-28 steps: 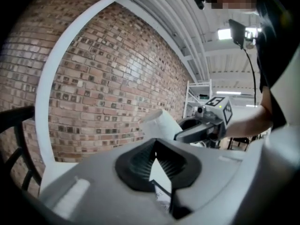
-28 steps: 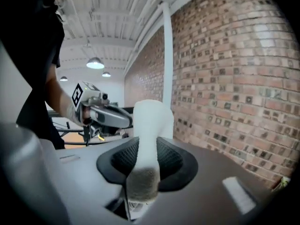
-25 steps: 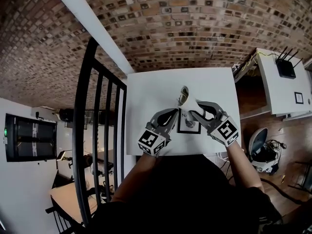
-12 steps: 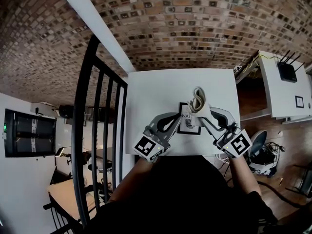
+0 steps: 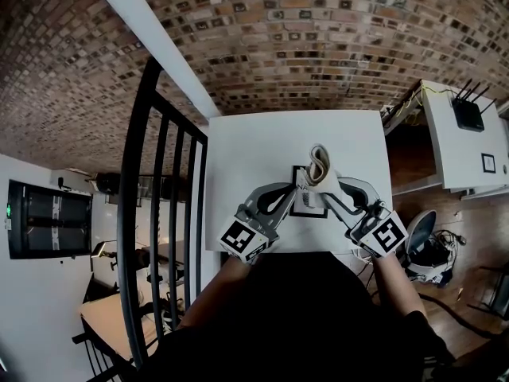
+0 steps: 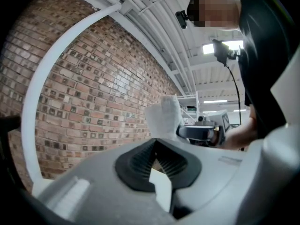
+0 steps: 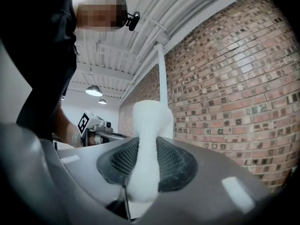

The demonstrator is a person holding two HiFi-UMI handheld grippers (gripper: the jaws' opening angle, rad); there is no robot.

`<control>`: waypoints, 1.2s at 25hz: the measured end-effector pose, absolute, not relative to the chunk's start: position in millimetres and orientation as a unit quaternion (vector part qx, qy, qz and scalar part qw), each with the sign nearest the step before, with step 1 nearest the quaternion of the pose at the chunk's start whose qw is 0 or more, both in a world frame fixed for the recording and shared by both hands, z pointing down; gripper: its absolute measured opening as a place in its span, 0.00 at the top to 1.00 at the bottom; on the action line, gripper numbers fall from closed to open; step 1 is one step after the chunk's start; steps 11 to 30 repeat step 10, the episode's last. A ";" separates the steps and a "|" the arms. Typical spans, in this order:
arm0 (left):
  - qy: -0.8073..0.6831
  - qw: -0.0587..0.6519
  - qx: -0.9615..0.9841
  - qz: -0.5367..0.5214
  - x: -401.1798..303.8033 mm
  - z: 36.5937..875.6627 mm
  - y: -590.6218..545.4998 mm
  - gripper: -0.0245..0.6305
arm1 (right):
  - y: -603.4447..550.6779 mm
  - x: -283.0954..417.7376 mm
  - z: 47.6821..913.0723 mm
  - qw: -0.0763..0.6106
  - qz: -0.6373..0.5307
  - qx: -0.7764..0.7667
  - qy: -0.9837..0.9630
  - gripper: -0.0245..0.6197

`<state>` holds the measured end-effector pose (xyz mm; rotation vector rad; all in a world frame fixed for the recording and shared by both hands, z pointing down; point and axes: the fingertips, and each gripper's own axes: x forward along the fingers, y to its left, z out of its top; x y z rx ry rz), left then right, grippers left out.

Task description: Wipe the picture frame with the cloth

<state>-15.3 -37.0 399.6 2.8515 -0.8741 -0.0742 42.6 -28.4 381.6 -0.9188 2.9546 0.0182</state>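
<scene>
The black picture frame [image 5: 308, 205] with a white mat is just above the white table [image 5: 254, 157], near its front edge. My left gripper [image 5: 291, 192] is shut on the frame's left side; in the left gripper view a thin white edge [image 6: 161, 189] shows between its pads. A rolled white cloth [image 5: 320, 165] stands up over the frame's top right part, and my right gripper [image 5: 332, 186] is shut on it. In the right gripper view the cloth [image 7: 149, 144] rises between the pads. The left gripper view also shows the cloth [image 6: 165, 118].
A black metal railing [image 5: 155, 213] runs along the table's left side. A brick surface lies beyond the table's far edge. To the right stands a white unit [image 5: 465, 142] with a black router [image 5: 467, 111]. A white bin [image 5: 425, 241] sits low on the right.
The right gripper has carried the cloth from the frame's top left to its top right, then slightly down. The left gripper has kept its hold and shifted a little.
</scene>
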 end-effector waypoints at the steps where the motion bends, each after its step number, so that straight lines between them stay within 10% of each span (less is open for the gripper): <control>1: -0.291 0.080 0.953 -0.025 -14.9 399.9 -36.3 0.96 | -28.2 41.7 380.9 0.028 0.009 -0.296 0.955 0.79; 30: -0.284 0.078 0.955 -0.020 -9.2 402.0 -28.7 0.96 | -21.4 40.9 391.1 0.016 0.000 -0.294 0.956 0.79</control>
